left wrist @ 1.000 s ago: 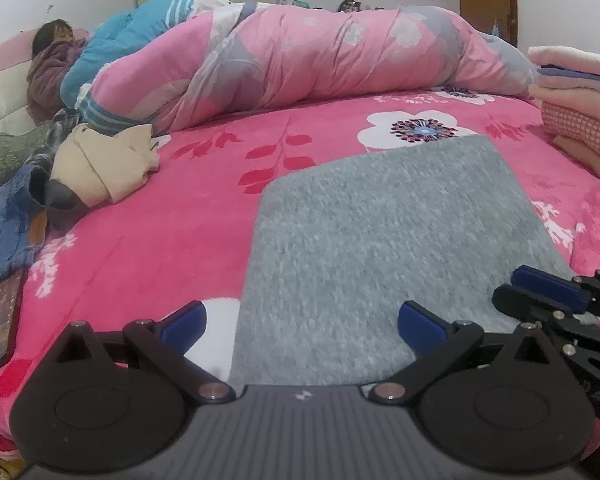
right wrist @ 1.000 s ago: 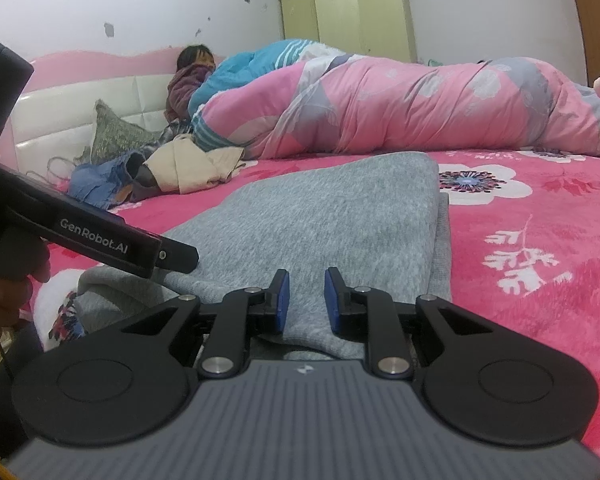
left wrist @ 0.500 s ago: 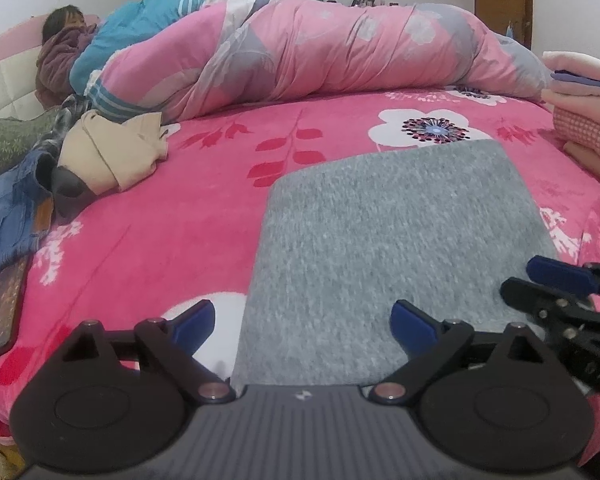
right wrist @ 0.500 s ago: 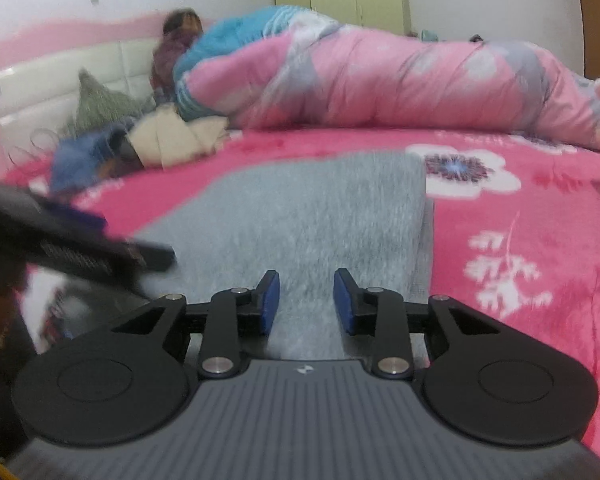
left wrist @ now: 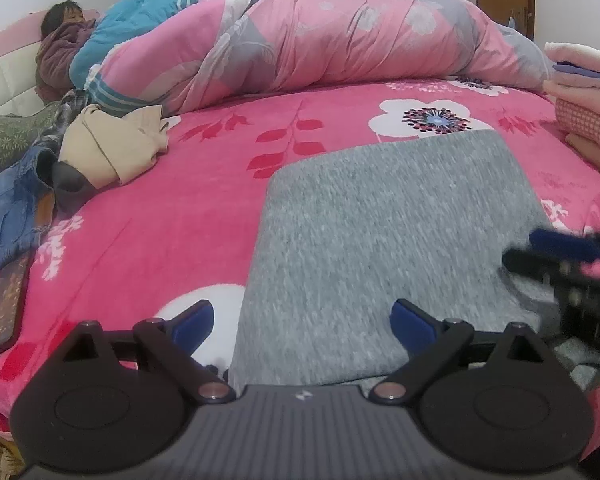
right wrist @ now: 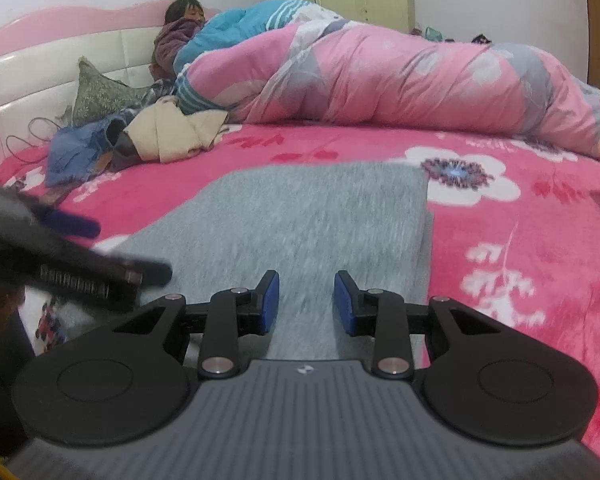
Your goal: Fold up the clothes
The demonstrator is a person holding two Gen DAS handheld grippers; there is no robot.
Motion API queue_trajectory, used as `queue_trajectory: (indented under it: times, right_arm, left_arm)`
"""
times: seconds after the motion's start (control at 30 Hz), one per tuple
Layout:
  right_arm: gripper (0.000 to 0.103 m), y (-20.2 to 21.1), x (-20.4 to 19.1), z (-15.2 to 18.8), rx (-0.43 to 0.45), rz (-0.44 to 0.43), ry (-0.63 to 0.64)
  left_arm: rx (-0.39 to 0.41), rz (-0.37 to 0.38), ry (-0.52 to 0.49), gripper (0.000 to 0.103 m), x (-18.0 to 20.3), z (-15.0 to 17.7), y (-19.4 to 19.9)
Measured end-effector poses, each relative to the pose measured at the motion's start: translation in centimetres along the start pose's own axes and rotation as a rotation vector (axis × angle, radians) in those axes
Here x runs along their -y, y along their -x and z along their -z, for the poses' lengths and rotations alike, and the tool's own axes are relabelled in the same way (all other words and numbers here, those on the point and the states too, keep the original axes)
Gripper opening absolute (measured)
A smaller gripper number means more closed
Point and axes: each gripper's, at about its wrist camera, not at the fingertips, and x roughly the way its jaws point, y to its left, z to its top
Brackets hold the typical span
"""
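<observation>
Grey folded garment (left wrist: 384,240) lies flat on the pink floral bedspread (left wrist: 160,240), at its near edge. Left gripper (left wrist: 302,322) spread wide over the garment's near-left corner, gripping nothing. Right gripper (right wrist: 306,302) parted, empty, over the garment's near-right part. Beige garment (left wrist: 112,144) and denim piece (left wrist: 8,208) left of the grey garment; rolled pink quilt (left wrist: 340,44) beyond it; folded stack (left wrist: 588,92) to its right.
</observation>
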Motion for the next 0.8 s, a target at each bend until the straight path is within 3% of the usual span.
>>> queue_trajectory:
  times: [0.17, 0.27, 0.4, 0.57, 0.73, 0.8]
  right_arm:
    - [0.029, -1.5, 1.0, -2.0, -0.010, 0.004, -0.007]
    - [0.029, -3.4, 1.8, -1.7, -0.067, 0.004, -0.001]
    - [0.028, -3.9, 2.3, -2.1, -0.103, -0.017, 0.000]
    - [0.027, -4.1, 3.6, -5.0, -0.063, -0.033, -0.019]
    - [0.023, -7.4, 5.0, -5.3, -0.089, -0.025, -0.021]
    - [0.020, -8.9, 5.7, -4.6, -0.113, -0.025, -0.025]
  left_arm:
    - [-0.009, 0.005, 0.005, 0.097, -0.1, 0.0, -0.1]
    - [-0.008, 0.004, -0.001, 0.097, -0.2, 0.0, 0.0]
    - [0.033, -0.017, -0.023, 0.097, -0.2, -0.7, 0.4]
    - [0.006, 0.011, -0.040, 0.096, 0.7, -1.8, -1.4]
    - [-0.021, 0.039, -0.056, 0.084, 1.6, -2.9, -3.2]
    - [-0.031, 0.050, -0.063, 0.085, 1.9, -3.3, -3.9]
